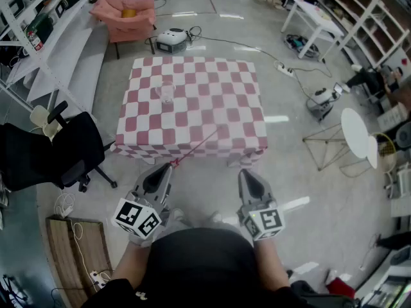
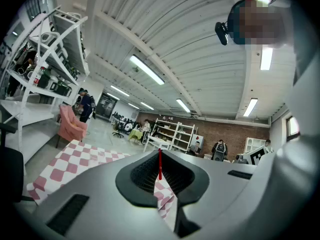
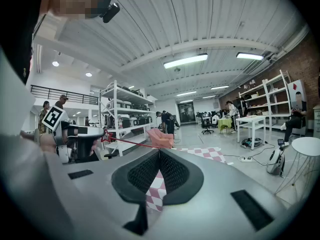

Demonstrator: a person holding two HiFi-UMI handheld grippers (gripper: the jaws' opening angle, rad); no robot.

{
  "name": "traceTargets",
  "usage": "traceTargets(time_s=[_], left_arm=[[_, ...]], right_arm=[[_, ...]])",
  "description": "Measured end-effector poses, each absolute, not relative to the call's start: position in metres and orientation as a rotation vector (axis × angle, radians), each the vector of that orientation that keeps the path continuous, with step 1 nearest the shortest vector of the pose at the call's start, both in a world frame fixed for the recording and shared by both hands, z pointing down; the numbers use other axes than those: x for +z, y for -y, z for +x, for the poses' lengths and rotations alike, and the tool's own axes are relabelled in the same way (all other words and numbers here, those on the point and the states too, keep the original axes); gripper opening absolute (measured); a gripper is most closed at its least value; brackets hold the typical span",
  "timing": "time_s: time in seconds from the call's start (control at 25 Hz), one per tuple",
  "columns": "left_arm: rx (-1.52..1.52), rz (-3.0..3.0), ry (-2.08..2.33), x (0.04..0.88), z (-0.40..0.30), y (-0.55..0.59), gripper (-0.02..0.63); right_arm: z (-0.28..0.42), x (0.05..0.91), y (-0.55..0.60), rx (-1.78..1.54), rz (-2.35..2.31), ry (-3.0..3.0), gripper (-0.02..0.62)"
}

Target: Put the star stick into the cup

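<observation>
The left gripper (image 1: 168, 167) is clamped on the star stick (image 1: 196, 146) — the thin red rod runs from its jaws forward and to the right, with its far end over the near part of the checkered tabletop (image 1: 218, 101). The right gripper (image 1: 247, 174) is empty, its jaws together, and is held beside the left one, short of the tabletop. The clear cup (image 1: 167, 93) stands upright on the tabletop's left half — well apart from the stick.
</observation>
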State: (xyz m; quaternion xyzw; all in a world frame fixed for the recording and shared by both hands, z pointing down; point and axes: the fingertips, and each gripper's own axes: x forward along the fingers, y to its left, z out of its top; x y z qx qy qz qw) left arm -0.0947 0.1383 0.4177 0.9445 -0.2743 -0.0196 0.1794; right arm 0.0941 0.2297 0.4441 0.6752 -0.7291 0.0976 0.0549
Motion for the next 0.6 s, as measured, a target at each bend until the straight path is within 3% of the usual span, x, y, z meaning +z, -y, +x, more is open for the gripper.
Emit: traceTargets(time_s=[0.6], left_arm=[[-0.036, 2.676, 0.683, 0.442, -0.137, -0.102, 0.052]], right_arm=[[0.058, 0.442, -0.203, 0.27, 2.153, 2.153, 0.017]])
